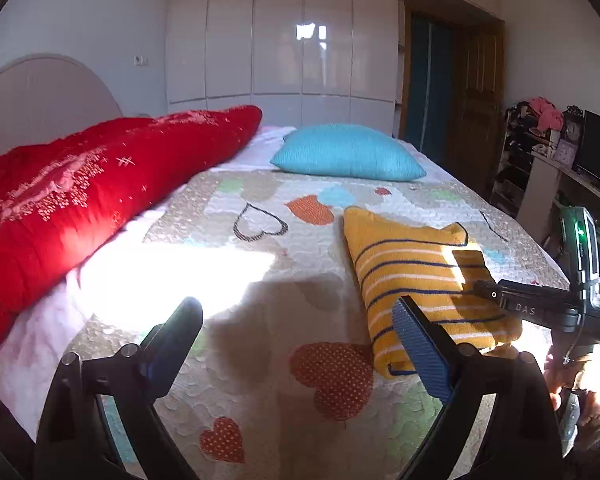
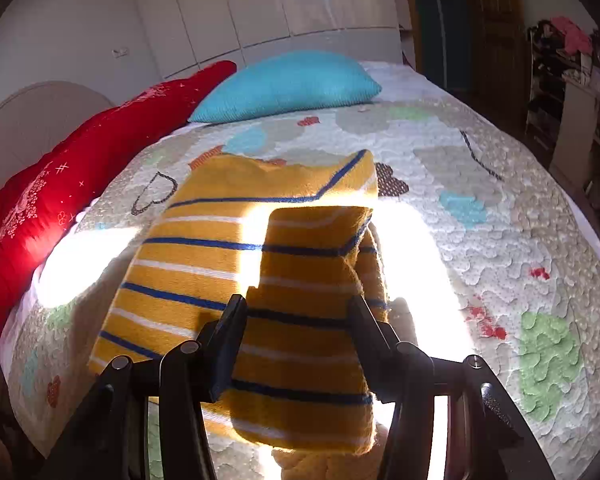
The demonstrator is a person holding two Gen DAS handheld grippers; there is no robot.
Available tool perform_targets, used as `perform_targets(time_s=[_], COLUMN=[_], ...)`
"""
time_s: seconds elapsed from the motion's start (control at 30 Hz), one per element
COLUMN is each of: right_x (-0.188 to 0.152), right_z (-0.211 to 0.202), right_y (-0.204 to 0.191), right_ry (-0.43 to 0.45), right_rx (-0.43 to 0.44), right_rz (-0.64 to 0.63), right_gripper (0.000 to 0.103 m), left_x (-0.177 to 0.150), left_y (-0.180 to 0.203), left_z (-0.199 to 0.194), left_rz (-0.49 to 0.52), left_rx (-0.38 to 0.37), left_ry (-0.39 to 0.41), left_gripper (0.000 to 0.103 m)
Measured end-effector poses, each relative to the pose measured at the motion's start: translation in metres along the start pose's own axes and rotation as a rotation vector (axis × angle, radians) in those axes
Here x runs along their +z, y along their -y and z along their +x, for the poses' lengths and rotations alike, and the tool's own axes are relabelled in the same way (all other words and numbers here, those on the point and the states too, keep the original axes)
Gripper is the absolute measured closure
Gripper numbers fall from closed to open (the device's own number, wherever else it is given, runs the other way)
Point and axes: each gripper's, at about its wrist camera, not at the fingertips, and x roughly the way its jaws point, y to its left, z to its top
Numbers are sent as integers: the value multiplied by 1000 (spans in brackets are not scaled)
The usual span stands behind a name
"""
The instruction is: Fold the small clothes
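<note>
A small yellow sweater with navy and white stripes lies partly folded on the quilted bedspread. My left gripper is open and empty, low over the bed to the left of the sweater. In the right wrist view the sweater fills the middle, and a folded sleeve part lies between the fingers of my right gripper, which stands open around it. The right gripper also shows in the left wrist view, over the sweater's right edge.
A long red cushion lies along the bed's left side. A turquoise pillow sits at the far end. White wardrobes stand behind, with a wooden door and cluttered shelves to the right.
</note>
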Motion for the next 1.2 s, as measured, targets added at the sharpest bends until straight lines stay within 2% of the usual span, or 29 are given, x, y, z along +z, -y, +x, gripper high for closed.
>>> perform_targets(time_s=[0.07, 0.17, 0.23, 0.33, 0.47, 0.53, 0.67, 0.77, 0.87, 1.2], right_x=[-4, -19, -39, -57, -75, -85, -101, -106, -103, -101], right_z=[-13, 8, 29, 20, -16, -34, -60, -72, -77, -64], right_y=[-20, -48, -59, -70, -56, -43, -11, 11, 17, 5], right_ry=[34, -27, -92, -55, -56, -55, -45, -43, -35, -53], right_rx=[26, 60, 18, -46, 2, -7, -79, -86, -108, -103], right_rz=[-59, -114, -129, -192, -139, -99, -22, 64, 77, 64], right_gripper=[47, 46, 46, 42, 39, 37, 35, 34, 34, 31], left_x=[-2, -5, -7, -11, -18, -23, -34, -44, -53, -63], left_y=[-3, -6, -8, -10, -3, 2, 17, 29, 37, 42], left_z=[-15, -23, -26, -30, -28, -25, -17, -8, -3, 11], left_rz=[-13, -43, -61, -64, -35, -27, -8, 4, 14, 33], left_rx=[24, -18, -41, -17, 58, 76, 5, -48, -78, -61], left_ry=[69, 54, 22, 9, -17, -25, -101, -186, -235, -317], left_gripper=[0, 0, 0, 0, 0, 0, 0, 0, 0, 0])
